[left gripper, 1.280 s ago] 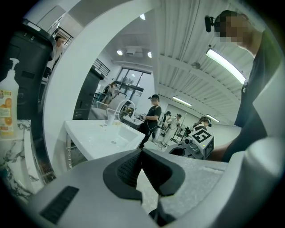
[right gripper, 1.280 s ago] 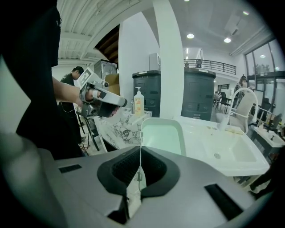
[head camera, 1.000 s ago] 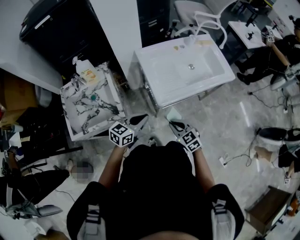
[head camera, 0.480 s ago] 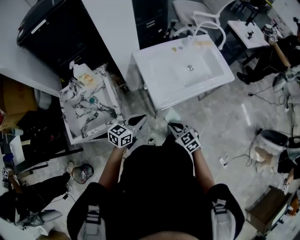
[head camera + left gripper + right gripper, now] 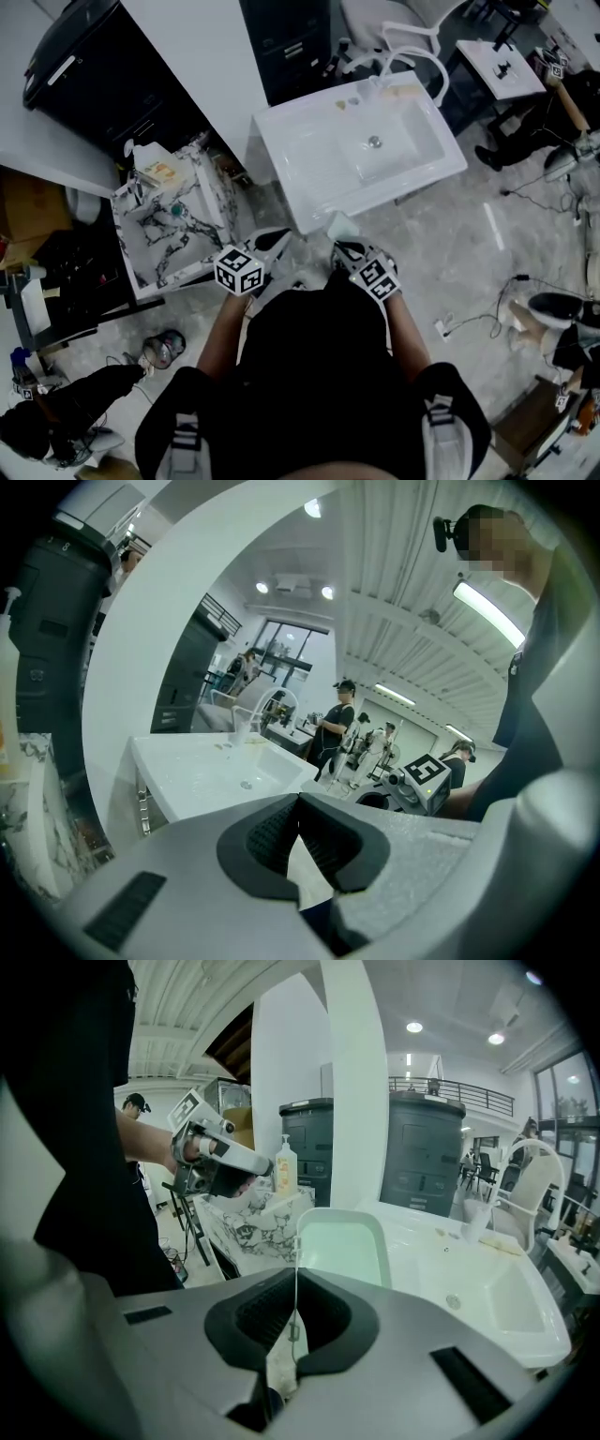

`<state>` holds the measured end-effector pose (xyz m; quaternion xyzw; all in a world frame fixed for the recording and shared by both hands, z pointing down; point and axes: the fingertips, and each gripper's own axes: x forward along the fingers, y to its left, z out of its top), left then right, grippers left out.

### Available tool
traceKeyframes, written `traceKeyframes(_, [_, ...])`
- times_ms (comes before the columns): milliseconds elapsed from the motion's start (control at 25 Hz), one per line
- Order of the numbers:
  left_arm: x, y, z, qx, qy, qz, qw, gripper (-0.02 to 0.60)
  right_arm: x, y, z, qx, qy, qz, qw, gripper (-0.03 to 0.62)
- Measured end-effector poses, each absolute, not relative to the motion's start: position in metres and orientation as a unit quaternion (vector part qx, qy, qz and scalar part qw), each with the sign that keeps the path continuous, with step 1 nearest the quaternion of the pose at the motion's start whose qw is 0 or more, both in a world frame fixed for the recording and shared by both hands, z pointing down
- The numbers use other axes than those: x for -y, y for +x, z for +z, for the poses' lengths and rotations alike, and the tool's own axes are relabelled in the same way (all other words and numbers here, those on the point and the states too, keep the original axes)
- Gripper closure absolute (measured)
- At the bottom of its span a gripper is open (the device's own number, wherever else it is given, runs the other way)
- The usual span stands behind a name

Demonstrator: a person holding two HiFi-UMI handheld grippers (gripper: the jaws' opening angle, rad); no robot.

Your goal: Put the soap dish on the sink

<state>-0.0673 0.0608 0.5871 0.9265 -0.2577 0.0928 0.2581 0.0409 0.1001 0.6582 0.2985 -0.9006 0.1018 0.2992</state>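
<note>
We hold the pale green plastic soap dish, its rim clamped in our right gripper, just short of the white rectangular sink. Our left gripper hangs empty, jaws together. The carry step is in hand. The next move likely calls for reaching forward and setting the dish on the sink's ledge.

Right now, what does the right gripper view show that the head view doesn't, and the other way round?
Only the right gripper view shows the right gripper close up, with its jaws shut on the rim of the pale green soap dish. It also shows the dish's hollow inside and the ceiling lights. Only the head view shows the cables on the floor and the person's shoulders from above. Both show the white sink, the marbled counter, the left gripper and the dish itself.
</note>
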Motion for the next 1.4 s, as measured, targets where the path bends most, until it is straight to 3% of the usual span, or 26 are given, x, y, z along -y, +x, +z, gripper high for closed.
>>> traceKeyframes(560, [0.007,-0.008,0.572,0.309,0.915,0.079,0.247,0.581,-0.018,0.1,0.657,0.919,0.238,0.074,0.307,0.595])
traceKeyframes(1400, [0.023,0.011,0.583,0.412,0.867,0.069,0.272,0.581,0.027,0.13,0.678,0.933,0.128,0.049,0.332,0.595])
